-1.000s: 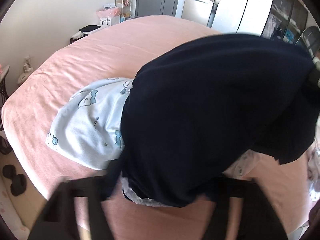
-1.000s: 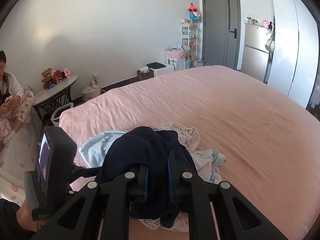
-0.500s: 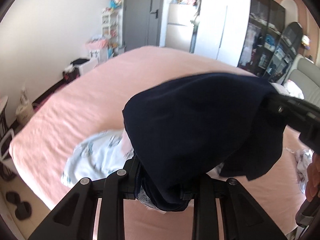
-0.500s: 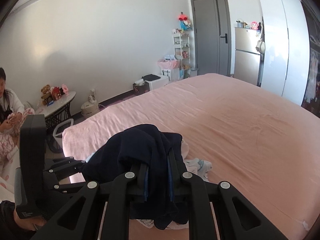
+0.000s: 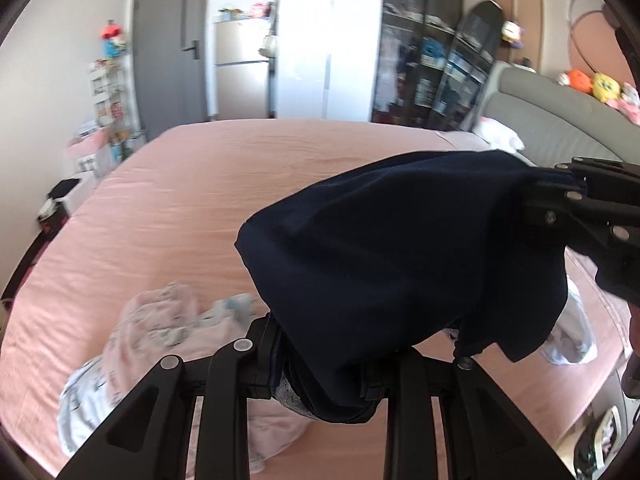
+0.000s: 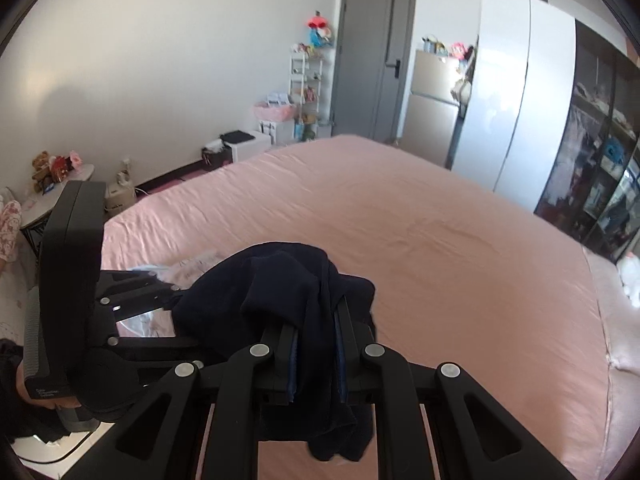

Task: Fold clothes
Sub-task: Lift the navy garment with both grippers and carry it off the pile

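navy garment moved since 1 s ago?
Yes. The navy garment has come up off the light clothes on the bed. It covered them before; now it hangs between both tools, and more of the bed shows beneath it.

Both the left hand-held gripper and right hand-held gripper pinch closed, angled downward.

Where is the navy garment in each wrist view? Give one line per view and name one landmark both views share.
Left wrist view: the navy garment fills the centre and right, stretched from the left gripper at the bottom to the right gripper at the right edge.
Right wrist view: it is bunched low in the centre, clamped in the right gripper, running left to the left gripper.
Shared landmark: the grey door.
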### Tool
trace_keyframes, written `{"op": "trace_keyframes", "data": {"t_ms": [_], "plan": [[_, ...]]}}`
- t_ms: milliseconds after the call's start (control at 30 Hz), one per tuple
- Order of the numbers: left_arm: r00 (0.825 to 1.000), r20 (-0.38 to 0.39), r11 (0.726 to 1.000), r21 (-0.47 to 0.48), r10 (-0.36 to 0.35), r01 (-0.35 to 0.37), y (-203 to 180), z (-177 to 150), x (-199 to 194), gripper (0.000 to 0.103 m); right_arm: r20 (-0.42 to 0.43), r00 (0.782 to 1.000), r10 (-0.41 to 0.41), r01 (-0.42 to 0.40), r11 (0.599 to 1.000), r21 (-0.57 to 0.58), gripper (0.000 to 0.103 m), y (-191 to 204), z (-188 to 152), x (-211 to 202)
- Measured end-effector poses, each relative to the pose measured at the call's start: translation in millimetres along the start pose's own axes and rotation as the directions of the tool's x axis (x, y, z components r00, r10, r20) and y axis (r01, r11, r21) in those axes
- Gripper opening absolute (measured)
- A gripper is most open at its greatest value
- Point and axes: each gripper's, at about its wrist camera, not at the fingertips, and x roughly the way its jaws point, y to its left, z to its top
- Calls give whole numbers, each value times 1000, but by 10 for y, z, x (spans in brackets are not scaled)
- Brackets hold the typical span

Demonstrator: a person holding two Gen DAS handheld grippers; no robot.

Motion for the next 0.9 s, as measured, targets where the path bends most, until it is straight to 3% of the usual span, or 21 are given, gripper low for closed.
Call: {"op": "trace_keyframes", "data": {"t_ms": [200, 367, 667, 900], "plan": [[997, -62, 984, 169, -52, 62, -492, 96, 175, 24, -54, 996, -77, 74, 996, -48, 12, -221, -207, -171], [987, -143, 960, 258, -76, 111, -740, -84, 307, 24, -98, 994, -42, 45, 998, 32, 12, -459, -443, -148], [968, -235, 952, 267, -87, 151, -907, -399, 692, 24, -137, 989, -64, 74, 995, 73, 12, -554, -1024, 82], [948, -304, 938, 294, -88, 182, -900, -739, 795, 24, -226, 974, 3, 17, 996, 88, 12, -569, -1385, 289]]}}
